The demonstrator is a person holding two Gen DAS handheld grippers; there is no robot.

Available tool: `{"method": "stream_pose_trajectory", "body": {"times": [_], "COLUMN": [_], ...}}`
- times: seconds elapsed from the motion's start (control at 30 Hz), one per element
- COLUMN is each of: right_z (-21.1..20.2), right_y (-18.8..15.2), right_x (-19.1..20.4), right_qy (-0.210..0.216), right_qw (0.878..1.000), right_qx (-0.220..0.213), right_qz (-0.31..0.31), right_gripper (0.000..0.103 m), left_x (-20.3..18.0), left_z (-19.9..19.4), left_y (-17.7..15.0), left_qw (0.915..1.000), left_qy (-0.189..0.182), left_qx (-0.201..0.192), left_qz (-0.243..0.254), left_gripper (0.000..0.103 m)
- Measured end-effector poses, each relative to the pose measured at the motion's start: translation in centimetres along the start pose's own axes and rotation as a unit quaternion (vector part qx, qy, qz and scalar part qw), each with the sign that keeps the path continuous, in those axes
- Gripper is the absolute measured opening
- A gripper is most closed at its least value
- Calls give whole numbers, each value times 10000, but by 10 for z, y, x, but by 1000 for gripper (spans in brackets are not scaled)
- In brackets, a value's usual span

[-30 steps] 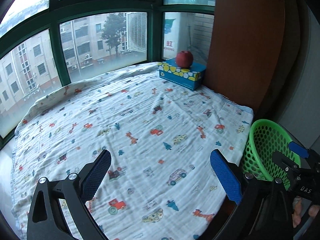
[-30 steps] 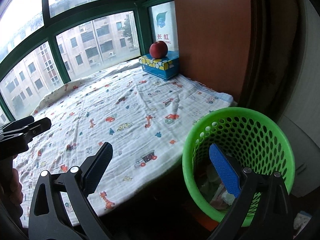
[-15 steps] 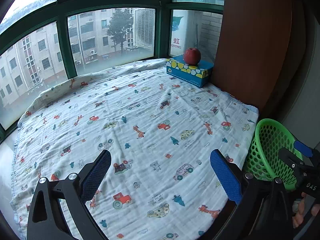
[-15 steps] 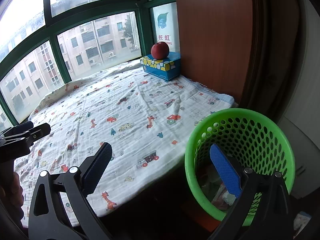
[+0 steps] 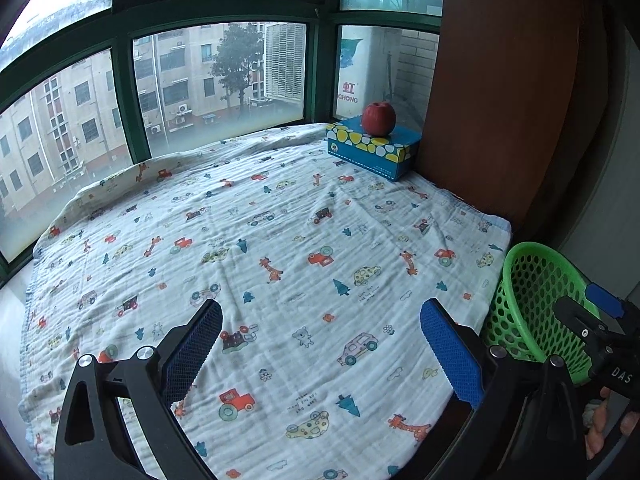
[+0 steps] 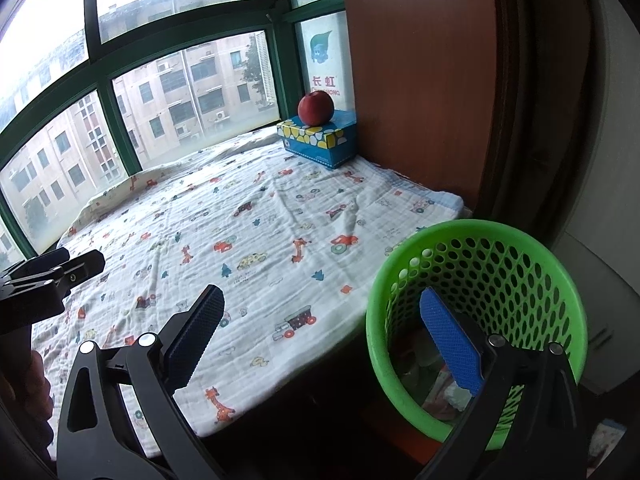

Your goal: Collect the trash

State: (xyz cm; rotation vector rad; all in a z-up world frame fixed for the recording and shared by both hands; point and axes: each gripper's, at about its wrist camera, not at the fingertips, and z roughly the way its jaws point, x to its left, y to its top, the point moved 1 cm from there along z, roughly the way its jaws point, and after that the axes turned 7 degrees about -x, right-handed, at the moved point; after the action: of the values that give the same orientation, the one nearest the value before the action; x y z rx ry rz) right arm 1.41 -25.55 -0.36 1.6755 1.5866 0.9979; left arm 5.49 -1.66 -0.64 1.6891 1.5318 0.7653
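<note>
Now trash lies in the basket below right tool.

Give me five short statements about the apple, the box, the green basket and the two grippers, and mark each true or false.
1. The apple rests on top of the blue box. True.
2. The green basket stands on the patterned blanket. False: it sits beside the blanket's edge, off it.
3. The left gripper is shut on a scrap of trash. False: its jaws are wide apart and hold nothing.
4. The right gripper is open and empty. True.
5. The basket has nothing in it. False: some crumpled stuff lies at its bottom, too unclear to name.
</note>
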Motion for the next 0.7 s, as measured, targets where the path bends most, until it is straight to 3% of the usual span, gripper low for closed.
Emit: {"method": "stream_pose_trajectory", "body": {"times": [0.7], "right_z": [-8], "right_y": [3], "right_x": [-11], "right_qy": [-185], "right_qw": [9995], "right_qx": [-191], "right_qz": [183], "right_gripper": [97], "left_x": [-25], "left_z": [-3], "left_y": [9], "left_qw": [9993], "left_qy": [-207], "left_qx": [-275], "left_qz": [121], "left_gripper": [96]}}
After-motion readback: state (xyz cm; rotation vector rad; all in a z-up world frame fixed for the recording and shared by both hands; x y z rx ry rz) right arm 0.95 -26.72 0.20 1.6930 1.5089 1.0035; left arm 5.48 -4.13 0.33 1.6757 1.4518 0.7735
